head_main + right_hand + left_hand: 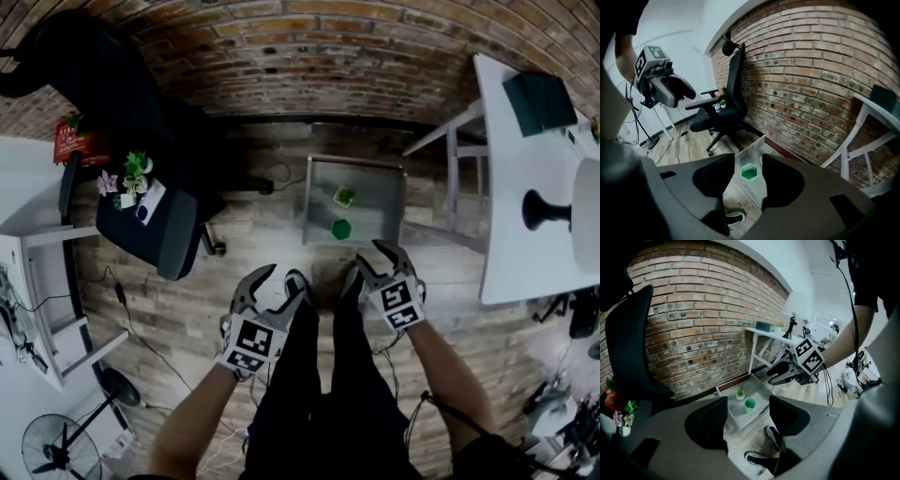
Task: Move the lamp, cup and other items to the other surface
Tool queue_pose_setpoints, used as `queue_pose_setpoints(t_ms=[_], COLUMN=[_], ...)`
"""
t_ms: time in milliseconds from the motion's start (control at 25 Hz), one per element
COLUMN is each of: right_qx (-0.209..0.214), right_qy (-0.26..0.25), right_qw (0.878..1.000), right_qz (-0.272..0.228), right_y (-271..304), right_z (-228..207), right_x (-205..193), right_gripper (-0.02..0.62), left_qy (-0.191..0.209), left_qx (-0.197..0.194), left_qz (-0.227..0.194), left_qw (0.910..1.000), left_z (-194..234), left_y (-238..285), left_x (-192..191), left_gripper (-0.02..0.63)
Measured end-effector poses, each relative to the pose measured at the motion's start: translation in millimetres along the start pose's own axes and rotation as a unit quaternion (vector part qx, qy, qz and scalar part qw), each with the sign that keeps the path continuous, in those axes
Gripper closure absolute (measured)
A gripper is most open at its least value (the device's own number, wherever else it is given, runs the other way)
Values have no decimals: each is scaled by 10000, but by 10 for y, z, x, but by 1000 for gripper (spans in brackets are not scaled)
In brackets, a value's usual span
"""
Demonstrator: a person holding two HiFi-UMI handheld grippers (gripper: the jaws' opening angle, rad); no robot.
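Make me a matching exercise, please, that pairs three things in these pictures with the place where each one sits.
Things:
1. green cup
2. black lamp
3. small flowers

Places:
A. on the seat of the office chair
B. in the grey tray on the floor
C. on the white table

Pairs: 1-B, 2-C, 3-A.

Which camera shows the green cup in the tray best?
The right gripper view: the green cup looks largest there, framed between the open jaws. The head and left gripper views show it whole but smaller.
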State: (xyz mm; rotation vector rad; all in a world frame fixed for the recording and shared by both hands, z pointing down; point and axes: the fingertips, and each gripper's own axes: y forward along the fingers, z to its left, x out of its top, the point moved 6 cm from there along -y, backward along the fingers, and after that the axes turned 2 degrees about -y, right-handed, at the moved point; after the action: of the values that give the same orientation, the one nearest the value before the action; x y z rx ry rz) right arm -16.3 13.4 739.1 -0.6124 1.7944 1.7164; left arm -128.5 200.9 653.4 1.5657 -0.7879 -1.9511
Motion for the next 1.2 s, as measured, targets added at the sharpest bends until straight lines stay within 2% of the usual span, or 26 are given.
queue_pose_setpoints(t_ms=[160, 320, 480, 640, 720, 1040, 1120, 1200], right_qx=[334, 456, 407, 226, 171, 111, 122, 95], right_qy=[-192, -261, -133, 206, 281, 66, -67, -73], right_qw=[9988, 9971, 9967, 9958, 9954, 9983, 9991, 9996], right_qz=[296, 552, 695, 862, 895, 568, 407, 240], right_y=[451, 875, 1279, 1648, 1798, 2254, 2326, 2353], right_z=[-81, -48, 48, 119, 138, 145, 176, 177], right_x=[-281, -565, -840, -1135, -1271, -1510, -1477, -1388], right_gripper=[384, 334, 296, 218, 209, 229, 277, 283], left_qy=[-171, -280, -447, -620, -692, -776, -779, -749], left_qx=[-50, -139, -186, -149, -131, -175, -206, -188], left_qz=[177, 226, 230, 330, 366, 363, 297, 249], left_qw=[9997, 9993, 9986, 9974, 9968, 9962, 9963, 9967], left_z=[50, 84, 111, 173, 202, 253, 256, 291], left_y=[335, 647, 858, 959, 986, 1101, 1125, 1158], left_x=[-237, -438, -650, -920, -1045, -1377, -1409, -1418], left_gripper=[330, 330, 330, 330, 330, 330, 331, 333])
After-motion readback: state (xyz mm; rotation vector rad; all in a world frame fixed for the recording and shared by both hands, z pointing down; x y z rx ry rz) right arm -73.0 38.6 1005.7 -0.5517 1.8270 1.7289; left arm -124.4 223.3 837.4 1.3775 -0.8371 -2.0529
